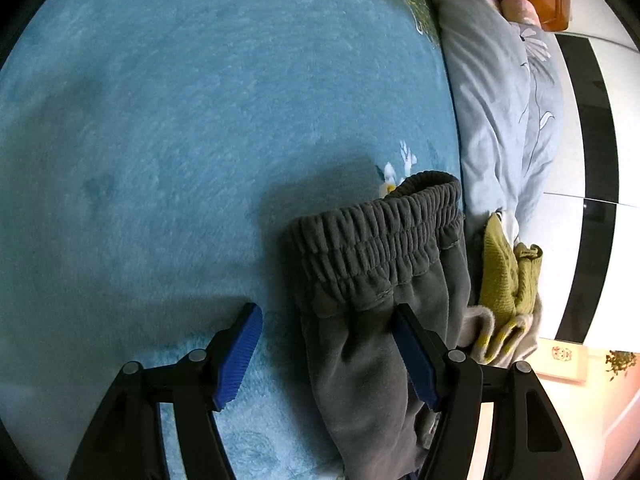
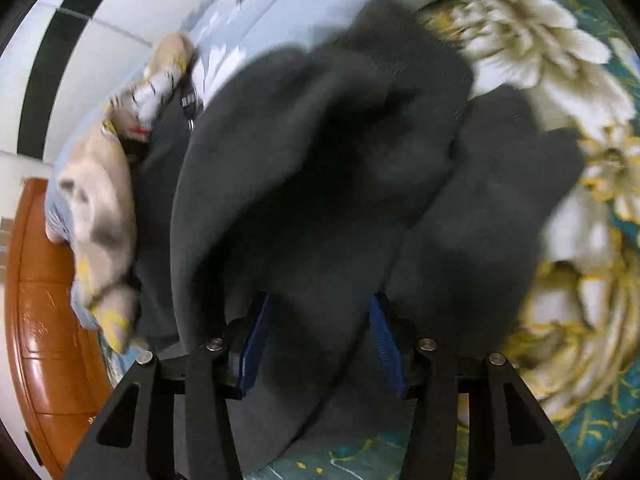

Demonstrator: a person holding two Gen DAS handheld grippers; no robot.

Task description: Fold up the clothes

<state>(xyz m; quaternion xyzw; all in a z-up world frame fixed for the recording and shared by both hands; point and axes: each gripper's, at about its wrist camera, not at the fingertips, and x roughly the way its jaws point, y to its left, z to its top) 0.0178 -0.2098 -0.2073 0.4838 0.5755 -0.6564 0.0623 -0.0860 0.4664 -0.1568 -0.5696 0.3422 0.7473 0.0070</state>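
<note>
Grey trousers (image 1: 372, 280) with a ruched elastic waistband lie on a teal plush blanket (image 1: 180, 120) in the left wrist view. My left gripper (image 1: 328, 312) is open; its right blue finger (image 1: 412, 356) rests on the trouser cloth just below the waistband, its left finger (image 1: 240, 352) over bare blanket. In the right wrist view a dark grey bunched garment (image 2: 320, 160) fills the middle, blurred. My right gripper (image 2: 318, 304) has its jaws apart with folds of that cloth between and over them; whether they pinch it is unclear.
A pale blue floral quilt (image 1: 500, 100) runs along the bed's right side. An olive knitted garment (image 1: 504, 276) lies beside the trousers. Beige and blue clothes (image 2: 104, 208) are piled left of the dark garment. An orange wooden headboard (image 2: 36, 300) stands behind. The blanket has large floral print (image 2: 560, 80).
</note>
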